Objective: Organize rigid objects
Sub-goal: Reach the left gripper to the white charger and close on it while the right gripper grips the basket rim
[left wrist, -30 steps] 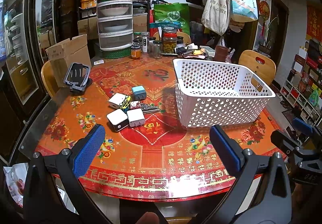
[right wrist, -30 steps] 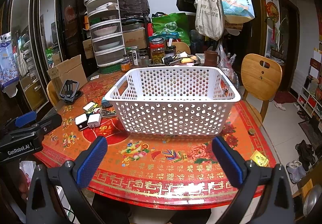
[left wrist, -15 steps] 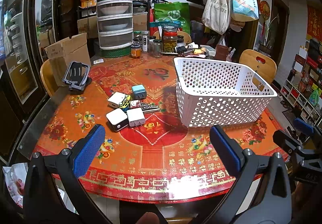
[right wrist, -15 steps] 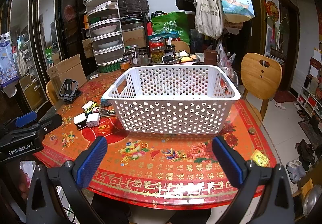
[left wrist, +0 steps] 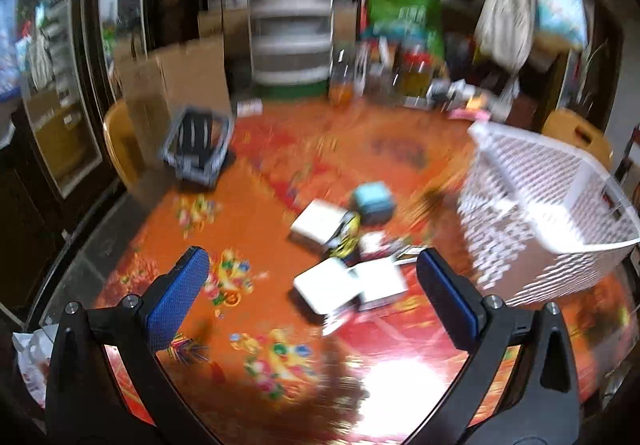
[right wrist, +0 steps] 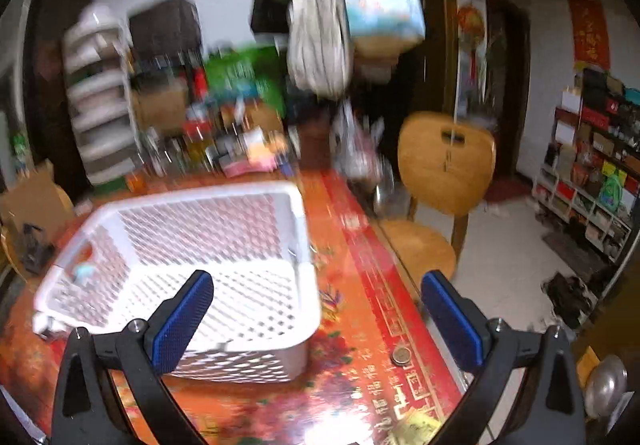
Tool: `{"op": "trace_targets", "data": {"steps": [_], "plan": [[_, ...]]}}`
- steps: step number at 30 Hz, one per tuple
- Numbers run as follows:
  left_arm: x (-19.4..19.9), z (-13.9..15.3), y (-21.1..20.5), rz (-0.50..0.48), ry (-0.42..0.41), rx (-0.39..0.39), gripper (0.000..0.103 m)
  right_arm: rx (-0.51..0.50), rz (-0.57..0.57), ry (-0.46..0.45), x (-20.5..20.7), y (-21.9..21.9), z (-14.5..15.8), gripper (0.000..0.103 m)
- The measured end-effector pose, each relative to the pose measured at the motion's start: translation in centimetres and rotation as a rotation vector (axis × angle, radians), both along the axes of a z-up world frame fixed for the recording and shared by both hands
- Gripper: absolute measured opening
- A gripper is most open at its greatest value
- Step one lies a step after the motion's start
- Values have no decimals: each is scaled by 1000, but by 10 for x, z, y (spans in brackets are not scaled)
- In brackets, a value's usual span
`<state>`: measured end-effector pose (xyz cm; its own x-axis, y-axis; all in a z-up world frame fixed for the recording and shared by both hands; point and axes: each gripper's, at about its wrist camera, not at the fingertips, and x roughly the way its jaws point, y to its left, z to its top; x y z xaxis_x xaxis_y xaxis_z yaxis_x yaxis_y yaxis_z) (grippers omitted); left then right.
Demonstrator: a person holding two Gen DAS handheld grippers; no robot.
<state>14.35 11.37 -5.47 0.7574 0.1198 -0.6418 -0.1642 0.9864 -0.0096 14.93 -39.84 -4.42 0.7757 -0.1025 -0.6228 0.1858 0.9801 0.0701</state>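
A cluster of small boxy objects lies on the red patterned table (left wrist: 260, 325): two white blocks (left wrist: 320, 287) side by side in front, another white block (left wrist: 316, 223) behind, a teal cube (left wrist: 371, 199) and a yellow-black item (left wrist: 346, 241). My left gripper (left wrist: 312, 301) is open and empty, close over the front white blocks. The white perforated basket (left wrist: 540, 205) stands to their right. In the right wrist view the basket (right wrist: 200, 257) is at lower left, and my right gripper (right wrist: 318, 315) is open and empty above its right end. Both views are motion-blurred.
A black folding stand (left wrist: 196, 149) and a cardboard box (left wrist: 176, 81) sit at the far left. Jars (left wrist: 412, 73) and clutter line the table's back. A wooden chair (right wrist: 444, 181) stands right of the table. A coin (right wrist: 401, 356) lies near the front edge.
My left gripper has moved forward and left, closer to the small blocks. My right gripper has swung right and forward, so the basket now sits at lower left. Both stay open.
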Motion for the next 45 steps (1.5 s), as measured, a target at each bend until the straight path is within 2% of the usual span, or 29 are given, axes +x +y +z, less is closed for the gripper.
{"op": "trace_targets", "data": {"steps": [1, 3, 6, 8, 12, 14, 17, 23, 27, 31, 38, 41, 44, 45], "plan": [[7, -6, 6, 7, 24, 14, 102, 42, 4, 62, 13, -8, -9, 103], [17, -18, 14, 16, 64, 30, 102, 77, -28, 128, 27, -21, -20, 103], [26, -37, 24, 4, 107, 7, 102, 88, 2, 152, 36, -28, -27, 103], [34, -49, 25, 13, 148, 22, 102, 92, 16, 176, 44, -29, -33, 103], [40, -67, 21, -24, 186, -5, 102, 154, 61, 200, 53, -29, -40, 96], [46, -75, 15, -36, 202, 18, 102, 189, 87, 209, 57, -22, -41, 94], [49, -80, 10, -35, 203, 26, 102, 160, 85, 226, 63, -11, -45, 77], [51, -85, 1, -40, 226, 84, 102, 103, 94, 236, 65, 3, -41, 57], [51, -96, 2, -45, 247, 79, 102, 102, 116, 257, 67, 8, -40, 36], [49, -99, 7, -44, 235, 45, 102, 127, 112, 217, 60, 5, -34, 36], [45, -100, 11, -36, 221, 34, 102, 153, 102, 160, 29, 1, -23, 35], [46, -100, 8, -31, 219, 57, 102, 152, 91, 133, 23, 1, -21, 28], [46, -98, 5, -33, 207, 69, 90, 144, 78, 95, 19, 0, -21, 25], [46, -98, 4, -34, 204, 65, 81, 145, 75, 83, 19, 0, -21, 24]]}}
